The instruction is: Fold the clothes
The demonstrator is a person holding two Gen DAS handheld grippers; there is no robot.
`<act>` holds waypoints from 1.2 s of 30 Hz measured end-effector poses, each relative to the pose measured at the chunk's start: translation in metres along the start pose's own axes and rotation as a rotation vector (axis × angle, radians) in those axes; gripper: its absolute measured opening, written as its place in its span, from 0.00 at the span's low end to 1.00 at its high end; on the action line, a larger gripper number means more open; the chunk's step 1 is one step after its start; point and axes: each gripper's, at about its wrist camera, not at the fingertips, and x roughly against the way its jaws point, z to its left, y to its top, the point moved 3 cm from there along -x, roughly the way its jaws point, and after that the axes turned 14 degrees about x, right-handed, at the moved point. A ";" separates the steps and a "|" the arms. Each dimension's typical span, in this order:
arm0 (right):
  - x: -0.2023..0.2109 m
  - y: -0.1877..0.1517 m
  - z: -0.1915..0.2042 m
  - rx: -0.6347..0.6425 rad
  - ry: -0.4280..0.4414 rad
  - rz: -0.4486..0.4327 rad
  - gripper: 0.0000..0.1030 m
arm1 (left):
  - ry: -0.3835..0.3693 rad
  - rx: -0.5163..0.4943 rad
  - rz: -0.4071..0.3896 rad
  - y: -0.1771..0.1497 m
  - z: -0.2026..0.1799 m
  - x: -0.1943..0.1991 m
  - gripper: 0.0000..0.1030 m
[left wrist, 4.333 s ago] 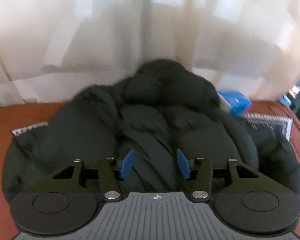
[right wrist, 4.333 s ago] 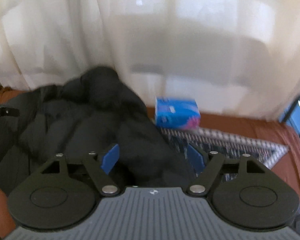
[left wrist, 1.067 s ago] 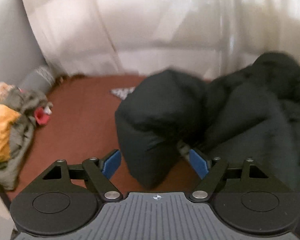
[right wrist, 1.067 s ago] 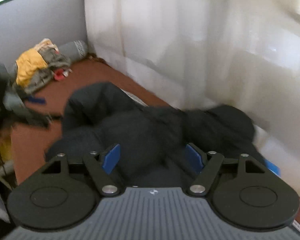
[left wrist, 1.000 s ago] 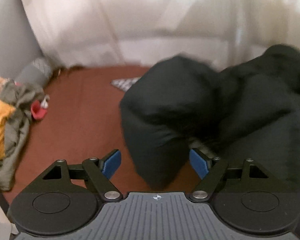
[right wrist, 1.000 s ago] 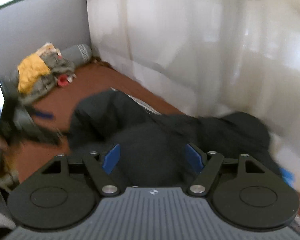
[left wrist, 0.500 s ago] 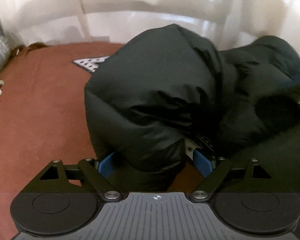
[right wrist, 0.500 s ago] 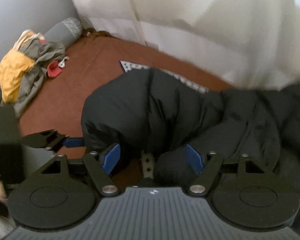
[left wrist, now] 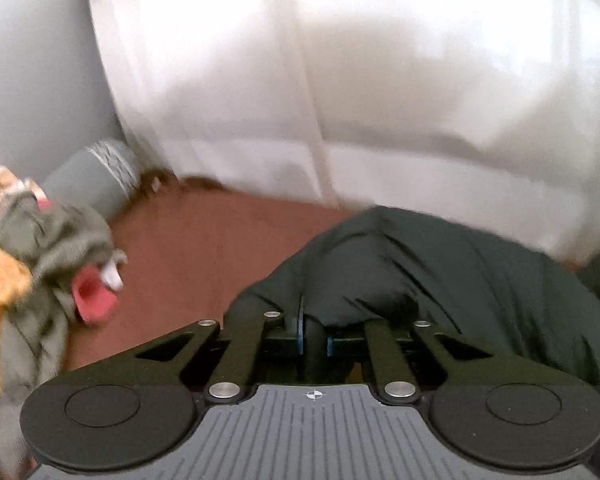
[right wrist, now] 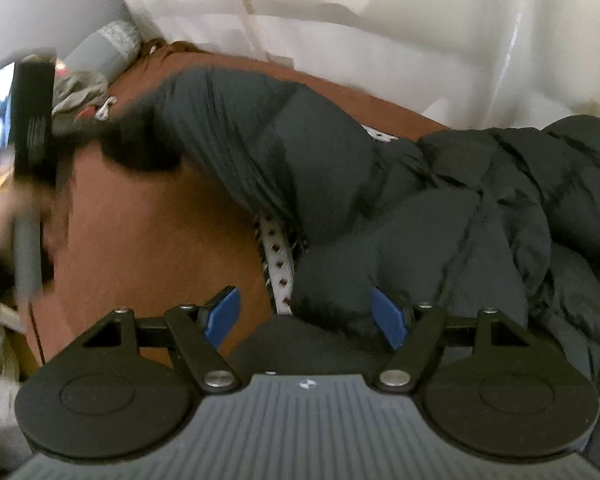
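A black puffer jacket lies bunched on the brown bed surface. One sleeve stretches out to the left, lifted off the bed. In the left wrist view my left gripper is shut on the end of that sleeve. From the right wrist view the left gripper appears blurred at the sleeve's tip. My right gripper is open, low over the jacket's near edge, with black fabric between its blue pads but not pinched.
A patterned white cloth shows under the jacket. A pile of clothes in yellow, olive and red sits at the left. A grey bolster lies by the wall. White curtains hang behind the bed.
My left gripper has closed on the sleeve end and pulled it out to the left. The right gripper stayed open and swung closer over the jacket's near edge.
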 end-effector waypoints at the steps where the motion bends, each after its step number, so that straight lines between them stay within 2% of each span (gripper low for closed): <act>1: 0.006 -0.004 0.002 0.002 0.002 -0.003 0.74 | 0.012 -0.011 -0.017 0.008 0.002 -0.003 0.05; 3: 0.017 -0.011 0.007 0.005 0.006 -0.009 0.74 | 0.046 -0.051 -0.045 0.017 0.002 -0.012 0.05; 6: 0.035 -0.025 0.011 -0.021 -0.017 -0.012 0.76 | 0.051 -0.075 -0.015 0.022 0.003 -0.028 0.05; 10: 0.046 -0.050 0.013 -0.047 -0.038 0.013 0.76 | 0.066 -0.150 -0.015 0.006 0.002 -0.032 0.06; 13: 0.039 -0.064 0.010 -0.113 -0.027 0.040 0.76 | 0.079 -0.207 0.051 -0.012 0.006 -0.048 0.11; 14: 0.039 -0.071 0.007 -0.139 -0.040 0.047 0.76 | 0.060 -0.221 0.082 -0.017 0.008 -0.050 0.16; 15: 0.039 -0.077 0.003 -0.166 -0.054 0.053 0.76 | 0.036 -0.233 0.115 -0.022 0.011 -0.050 0.34; 17: 0.050 -0.089 -0.012 -0.232 -0.099 0.048 0.76 | -0.026 -0.250 0.158 -0.029 0.020 -0.041 0.36; 20: 0.080 -0.115 -0.041 -0.328 -0.199 0.012 0.76 | -0.148 -0.253 0.242 -0.040 0.032 -0.012 0.47; 24: 0.126 -0.156 -0.082 -0.450 -0.353 -0.042 0.78 | -0.307 -0.211 0.363 -0.055 0.043 0.037 0.59; 26: 0.140 -0.179 -0.101 -0.504 -0.395 -0.059 0.80 | -0.412 -0.174 0.435 -0.064 0.041 0.059 0.62; 28: 0.150 -0.203 -0.116 -0.563 -0.409 -0.073 0.81 | -0.467 -0.150 0.458 -0.072 0.034 0.076 0.70; 30: 0.153 -0.220 -0.127 -0.610 -0.395 -0.086 0.81 | -0.513 -0.116 0.485 -0.078 0.026 0.088 0.74; 33: 0.153 -0.242 -0.142 -0.677 -0.367 -0.114 0.82 | -0.649 -0.012 0.587 -0.086 0.008 0.093 0.77; 36: 0.151 -0.255 -0.148 -0.709 -0.351 -0.125 0.82 | -0.752 0.084 0.651 -0.095 -0.014 0.093 0.84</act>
